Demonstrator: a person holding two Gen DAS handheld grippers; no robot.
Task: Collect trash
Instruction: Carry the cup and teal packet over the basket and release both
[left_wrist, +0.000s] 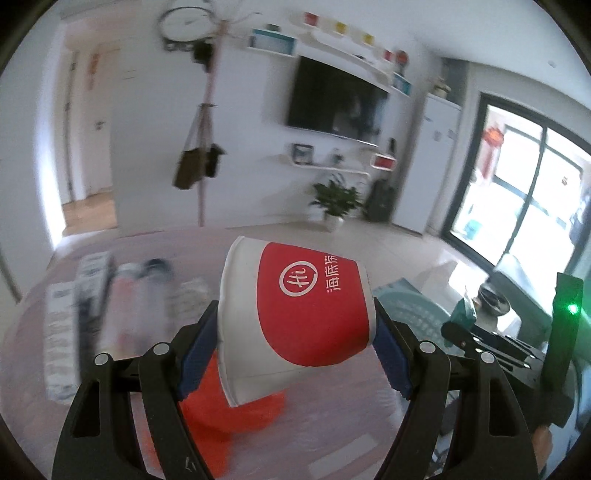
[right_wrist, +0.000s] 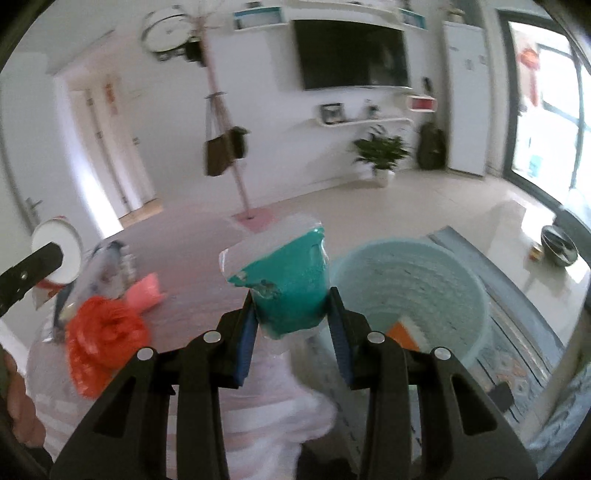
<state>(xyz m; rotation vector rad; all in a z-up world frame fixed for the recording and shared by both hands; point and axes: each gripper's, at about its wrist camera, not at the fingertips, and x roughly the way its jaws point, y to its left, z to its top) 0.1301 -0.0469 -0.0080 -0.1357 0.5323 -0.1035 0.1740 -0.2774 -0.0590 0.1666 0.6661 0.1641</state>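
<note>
In the left wrist view the left gripper (left_wrist: 295, 334) had its jaws clamped on a paper cup (left_wrist: 295, 306), white with a broad red band and a round logo, lying on its side between the blue ribbed pads with its rim to the left. The cup hung above the counter (left_wrist: 332, 424), a pale glossy surface; an orange plastic bag (left_wrist: 221, 417) lay crumpled just under it, and blurred cartons (left_wrist: 62, 332) sat at the left. At the right edge the other tool showed as a black body with a green light, near a pale blue basket (left_wrist: 417, 314). In the right wrist view the right gripper (right_wrist: 293, 328) pointed forward and down, its jaws pinched on a teal wrapper (right_wrist: 291, 284), soft and creased with a clear torn edge. The ribbed, round basket (right_wrist: 461, 295) stood just right of it on a patterned rug (right_wrist: 517, 354), with an orange-and-white scrap (right_wrist: 404, 332) inside. The crumpled bag (right_wrist: 103, 336) lay at the left, and the cup's white bottom (right_wrist: 59, 251) showed at the far left in the other tool's black finger.
</note>
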